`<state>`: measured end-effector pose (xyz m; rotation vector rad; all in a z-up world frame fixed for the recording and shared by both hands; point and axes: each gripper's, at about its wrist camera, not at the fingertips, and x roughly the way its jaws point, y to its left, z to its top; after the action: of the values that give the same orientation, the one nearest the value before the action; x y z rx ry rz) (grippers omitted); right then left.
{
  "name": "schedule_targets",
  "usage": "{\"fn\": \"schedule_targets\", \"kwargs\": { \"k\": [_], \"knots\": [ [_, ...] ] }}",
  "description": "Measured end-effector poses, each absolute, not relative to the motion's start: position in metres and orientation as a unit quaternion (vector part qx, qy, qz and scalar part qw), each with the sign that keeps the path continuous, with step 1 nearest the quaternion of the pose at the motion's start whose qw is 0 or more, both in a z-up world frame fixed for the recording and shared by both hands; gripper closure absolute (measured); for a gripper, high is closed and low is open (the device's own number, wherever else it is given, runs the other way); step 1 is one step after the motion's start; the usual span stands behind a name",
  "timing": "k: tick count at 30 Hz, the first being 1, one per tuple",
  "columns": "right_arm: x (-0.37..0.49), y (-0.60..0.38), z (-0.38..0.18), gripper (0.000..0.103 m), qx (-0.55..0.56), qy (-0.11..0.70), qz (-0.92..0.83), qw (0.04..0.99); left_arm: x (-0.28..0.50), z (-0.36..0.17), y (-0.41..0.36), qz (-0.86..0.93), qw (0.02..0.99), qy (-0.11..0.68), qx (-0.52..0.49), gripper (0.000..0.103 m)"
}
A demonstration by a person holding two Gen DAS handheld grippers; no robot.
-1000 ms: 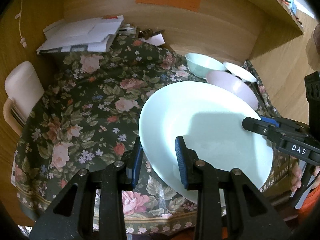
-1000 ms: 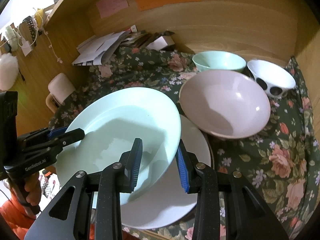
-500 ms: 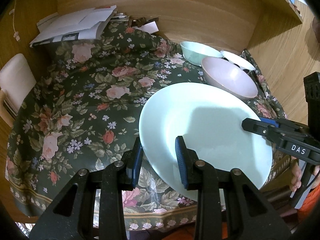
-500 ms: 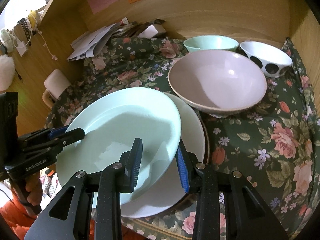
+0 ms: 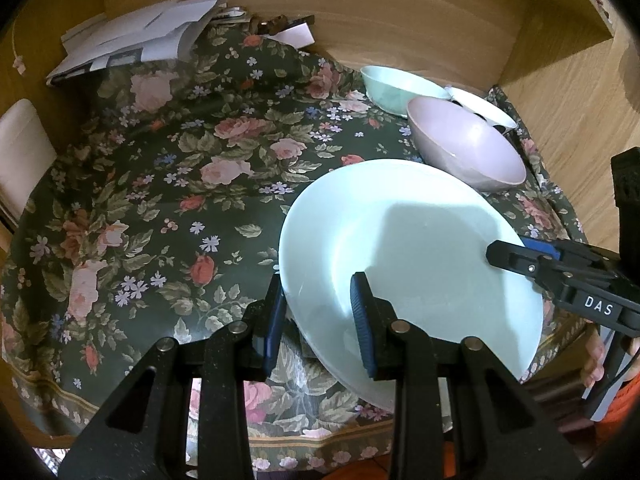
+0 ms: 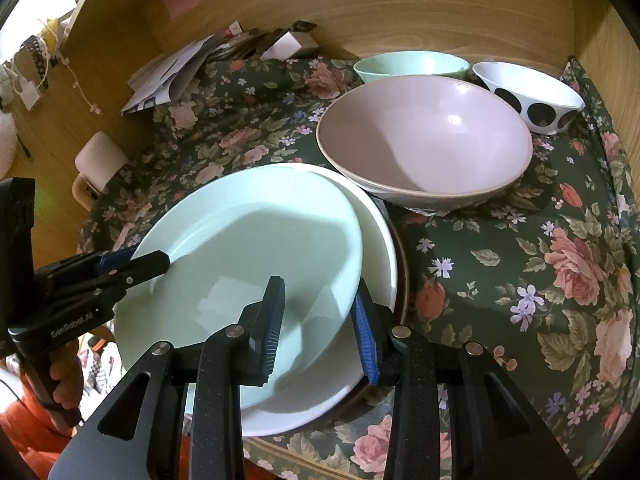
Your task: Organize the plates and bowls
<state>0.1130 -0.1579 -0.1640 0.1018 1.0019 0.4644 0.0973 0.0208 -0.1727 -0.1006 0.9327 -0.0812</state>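
- Both grippers have brought the pale green plate (image 6: 248, 248) lower, and it now hangs just above the white plate (image 6: 380, 256) on the counter (image 5: 152, 208).
- The left gripper (image 5: 318, 316) is clamped on the plate's left rim.
- The right gripper (image 6: 318, 320) is clamped on its right rim.
- The plate looks hard, smooth and easy to break, so the rim is the best place to hold it.
- The pink bowl (image 6: 428, 140) sits just behind the plates, so there is little room there.
- The counter's front edge is close.
- The left side has lots of open cloth.
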Motion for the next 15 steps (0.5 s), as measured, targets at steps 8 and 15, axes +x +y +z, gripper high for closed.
{"fn": "schedule_targets", "kwargs": {
  "k": [8,15],
  "knots": [
    [0.114,-0.1577,-0.1641,0.071,0.036,0.476,0.22,0.85,0.1022,-0.1816,0.0209,-0.043,0.886,0.459,-0.049,0.071],
    [0.1101,-0.1622,-0.163,0.071,0.034,0.477,0.221,0.85,0.1032,-0.1836,0.0205,-0.047,0.885,0.461,-0.047,0.071]
  ]
}}
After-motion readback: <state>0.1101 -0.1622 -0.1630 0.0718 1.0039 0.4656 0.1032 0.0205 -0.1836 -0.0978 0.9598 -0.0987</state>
